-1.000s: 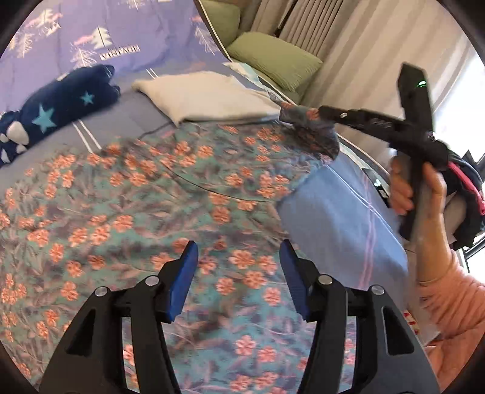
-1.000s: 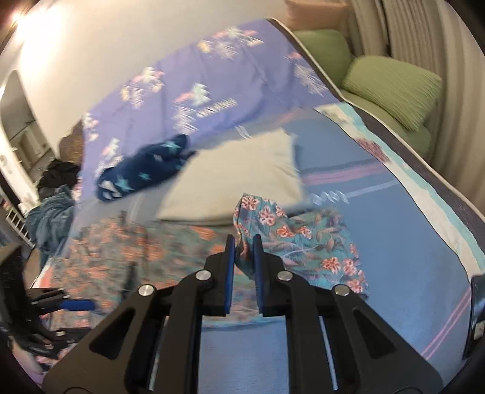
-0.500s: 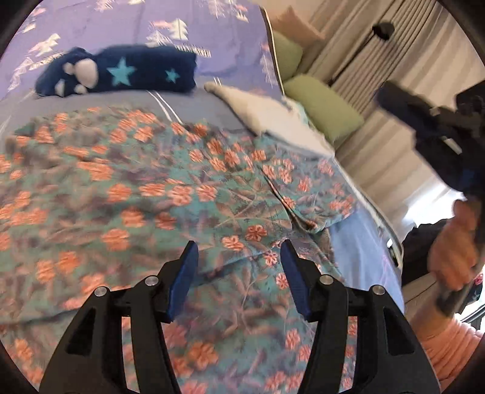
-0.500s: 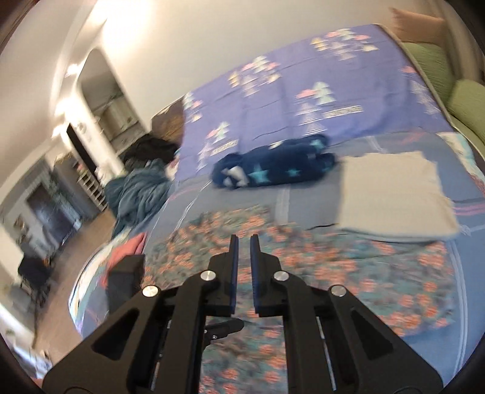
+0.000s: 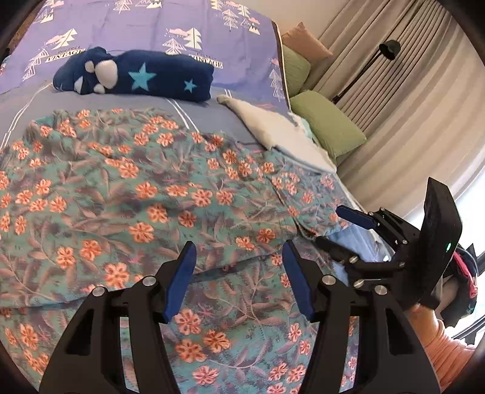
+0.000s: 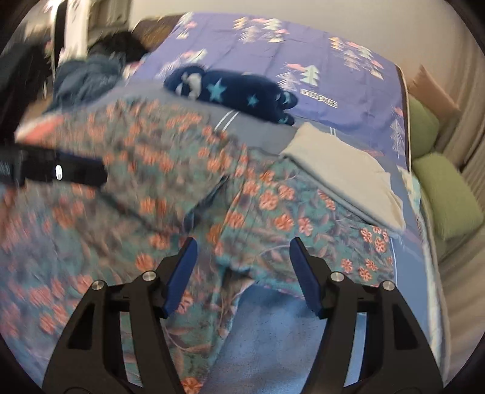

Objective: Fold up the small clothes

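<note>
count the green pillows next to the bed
2. One green pillow lies beside the bed's edge by the curtain; the other green pillow stands behind it, under a tan cushion. More may be hidden past the bed.

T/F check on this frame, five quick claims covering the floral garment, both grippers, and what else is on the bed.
1. The floral garment lies spread on the bed. True.
2. The right gripper is clamped on a floral corner. False: its jaws are opening, blue pads apart, with cloth below them but not pinched.
3. The left gripper holds nothing. True: it is open above the fabric.
4. The navy star-patterned plush sits on top of the floral garment. False: it lies beyond it, near the purple tree-print bedding.
5. A folded pale cloth lies beside the floral garment. True.
</note>
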`<state>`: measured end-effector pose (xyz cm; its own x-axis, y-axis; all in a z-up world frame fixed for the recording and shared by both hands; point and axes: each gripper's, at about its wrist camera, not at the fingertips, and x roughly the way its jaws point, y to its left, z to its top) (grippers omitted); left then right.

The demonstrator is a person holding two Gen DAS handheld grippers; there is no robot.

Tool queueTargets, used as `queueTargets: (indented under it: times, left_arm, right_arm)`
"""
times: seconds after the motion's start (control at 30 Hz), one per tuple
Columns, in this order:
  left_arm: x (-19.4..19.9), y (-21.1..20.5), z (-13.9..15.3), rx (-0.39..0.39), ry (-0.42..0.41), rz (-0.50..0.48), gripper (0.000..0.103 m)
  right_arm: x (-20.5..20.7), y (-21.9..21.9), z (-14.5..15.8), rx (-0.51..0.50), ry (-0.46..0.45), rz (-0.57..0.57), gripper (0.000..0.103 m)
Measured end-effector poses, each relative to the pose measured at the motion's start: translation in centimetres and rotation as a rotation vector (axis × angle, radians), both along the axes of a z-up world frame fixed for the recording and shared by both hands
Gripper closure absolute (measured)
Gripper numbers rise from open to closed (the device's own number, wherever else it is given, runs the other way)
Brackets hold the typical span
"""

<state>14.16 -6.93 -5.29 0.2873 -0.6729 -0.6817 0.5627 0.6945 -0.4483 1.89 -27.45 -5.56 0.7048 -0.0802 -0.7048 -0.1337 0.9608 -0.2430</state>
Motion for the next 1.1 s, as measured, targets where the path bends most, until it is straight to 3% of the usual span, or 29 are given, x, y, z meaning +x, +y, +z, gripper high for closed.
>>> queueTargets:
  times: [0.03, 0.07, 0.1, 0.13, 0.17, 0.3, 0.37, 0.47, 0.63, 0.77, 0.93, 1.03, 1.07, 1.1]
  left_arm:
    - [-0.2, -0.1, -0.1, 0.011, -0.006, -0.002, 0.043]
    - [-0.3, 0.0, -0.1, 0.016, -0.012, -0.002, 0.043]
    - [-0.4, 0.1, -0.1, 0.02, -0.016, 0.001, 0.043]
    - [-0.4, 0.2, -0.2, 0.018, -0.017, 0.006, 0.041]
    - [-0.3, 0.4, -0.3, 0.013, -0.016, 0.013, 0.04]
    - [0.0, 0.9, -0.4, -0.024, 0.007, 0.018, 0.04]
    - [0.1, 0.8, -0.3, -0.043, 0.011, 0.012, 0.039]
    - [-0.1, 1.0, -0.1, -0.067, 0.009, 0.006, 0.03]
    - [0.1, 1.9, -0.5, -0.115, 0.058, 0.017, 0.029]
    - [0.4, 0.5, -1.2, -0.222, 0.18, -0.097, 0.029]
    - [0.8, -1.6, -2.9, -0.204, 0.272, -0.108, 0.029]
    - [0.6, -2.4, -3.1, -0.183, 0.27, -0.105, 0.029]
    - [0.6, -2.6, -3.0, -0.185, 0.269, -0.113, 0.029]
    - [0.6, -2.8, -2.8, -0.186, 0.268, -0.116, 0.029]
  right_arm:
    - [0.4, 0.4, -0.6, -0.064, 0.0, -0.017, 0.041]
    - [0.9, 0.4, -0.9, -0.086, 0.003, -0.031, 0.051]
    - [1.4, 0.2, -1.0, -0.08, 0.007, -0.044, 0.076]
    - [1.9, -0.6, -0.7, -0.019, 0.022, -0.063, 0.091]
    - [2.4, -1.5, -0.3, 0.041, 0.027, -0.085, 0.096]
    - [2.4, -4.6, 3.5, 0.328, -0.06, -0.158, 0.098]
    - [2.2, -5.1, 5.6, 0.484, -0.092, -0.127, 0.101]
    - [2.1, -3.5, 7.9, 0.595, -0.126, -0.035, 0.101]
    - [2.4, 0.4, 8.0, 0.591, -0.075, 0.074, 0.101]
    - [2.4, 0.3, 5.6, 0.639, 0.017, 0.07, 0.101]
    - [0.6, -0.5, 2.9, 0.626, 0.105, 0.055, 0.1]
    - [-0.9, -1.6, 1.7, 0.62, 0.13, 0.037, 0.081]
    - [-1.8, -2.4, 1.5, 0.617, 0.122, 0.019, 0.07]
    - [-2.4, -2.9, 1.5, 0.599, 0.11, 0.001, 0.069]
